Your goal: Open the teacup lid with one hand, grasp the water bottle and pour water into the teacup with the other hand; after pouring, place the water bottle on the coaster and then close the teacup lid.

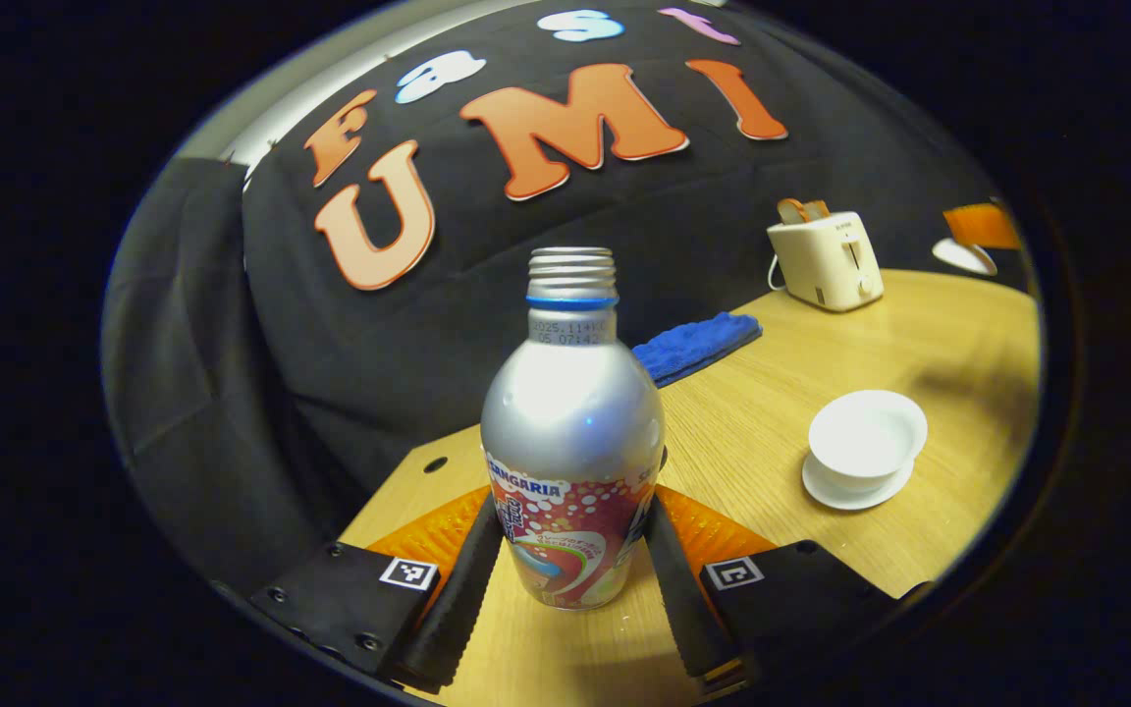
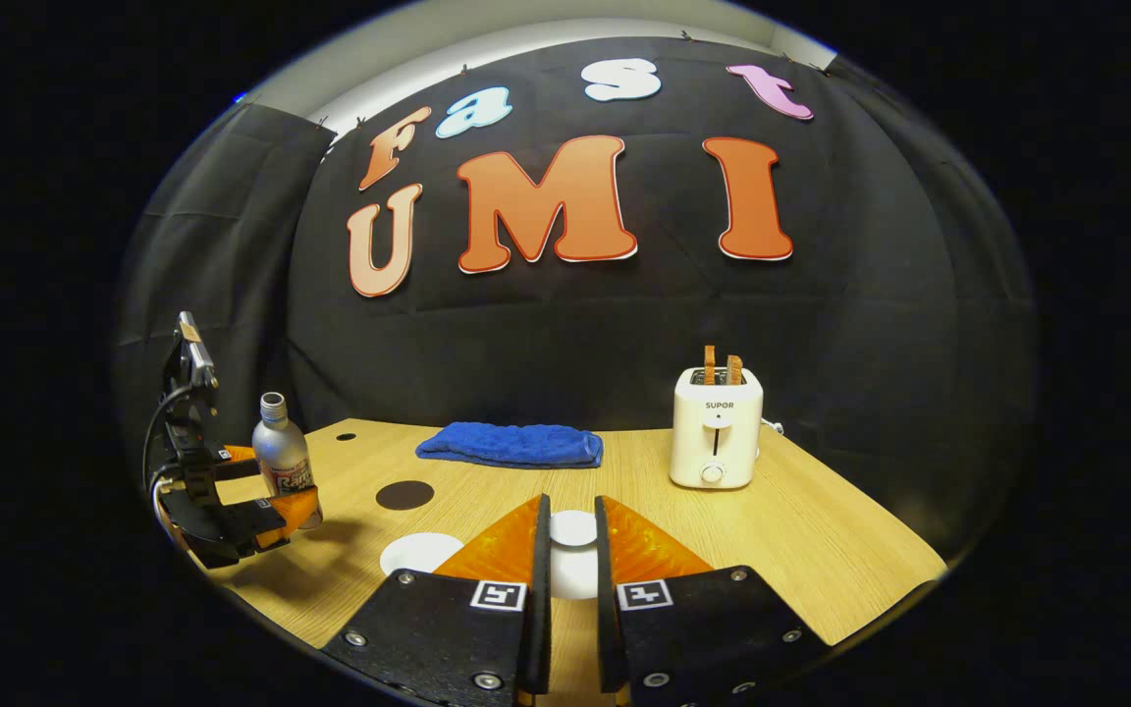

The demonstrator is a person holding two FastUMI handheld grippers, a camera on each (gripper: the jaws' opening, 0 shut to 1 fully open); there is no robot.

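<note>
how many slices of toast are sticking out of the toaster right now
2: both toast slices stand side by side in the slots atop the toaster, at the table's far right side.

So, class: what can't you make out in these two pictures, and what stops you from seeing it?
1. Bottle, both views: how much water it holds. Its opaque wall hides the contents.
2. Lid, right gripper view: most of its shape. The right gripper covers its sides.
3. Cup, left gripper view: whether there is water in it. It is small, far off and white inside.
</note>
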